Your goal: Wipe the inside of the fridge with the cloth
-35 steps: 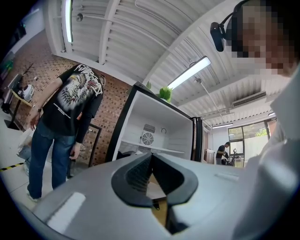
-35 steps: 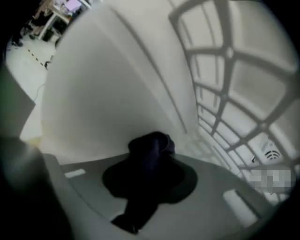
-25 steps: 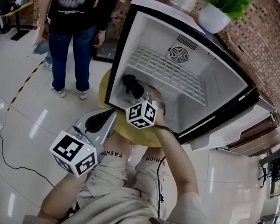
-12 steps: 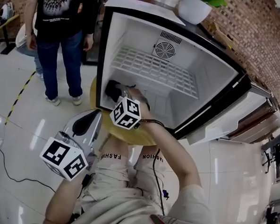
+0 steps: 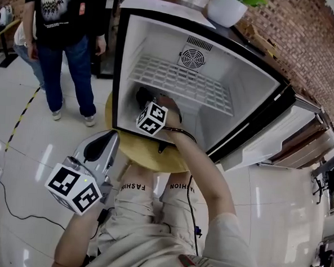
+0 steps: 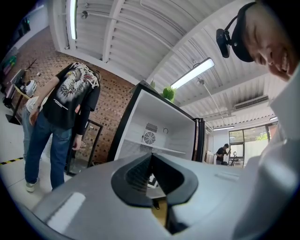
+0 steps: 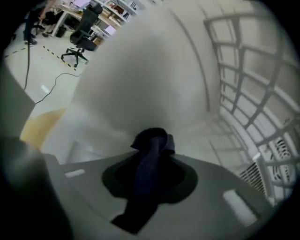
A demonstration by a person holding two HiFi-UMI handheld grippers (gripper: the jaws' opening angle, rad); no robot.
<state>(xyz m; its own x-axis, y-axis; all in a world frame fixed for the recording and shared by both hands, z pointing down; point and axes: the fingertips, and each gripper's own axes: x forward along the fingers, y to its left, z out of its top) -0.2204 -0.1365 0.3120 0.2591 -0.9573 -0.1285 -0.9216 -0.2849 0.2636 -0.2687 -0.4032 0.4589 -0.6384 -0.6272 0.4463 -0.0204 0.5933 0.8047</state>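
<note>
A person in a black printed T-shirt and jeans (image 5: 60,33) stands on the pale tiled floor (image 5: 21,121) to the left of the fridge (image 5: 119,71), facing away from it.

Below the fridge's open front and left of its left edge, the left gripper (image 5: 111,135) is held out over the floor. Its jaws are pressed together with nothing between them. Its tips point toward the fridge's lower left corner but stay outside the cabinet, just short of the round yellow table (image 5: 137,154) that lies directly in front of the fridge opening.

The fridge stands open, its white interior facing the camera. The right gripper (image 7: 151,153) reaches in past the front rim, low on the fridge's left side, with its marker cube just inside the opening. Its jaws are clamped on the cloth (image 7: 152,140), a dark blue strip that runs back between them and bunches up beyond the tips. The bunch sits close to the fridge's left inner wall, below the white wire shelf (image 5: 181,83); whether it touches the wall cannot be told.

Above the shelf, a round fan grille (image 5: 193,58) is set in the fridge's back wall. A white plant pot (image 5: 225,9) stands on top of the fridge. The fridge door (image 5: 279,145) hangs swung out to the right of the cabinet.
</note>
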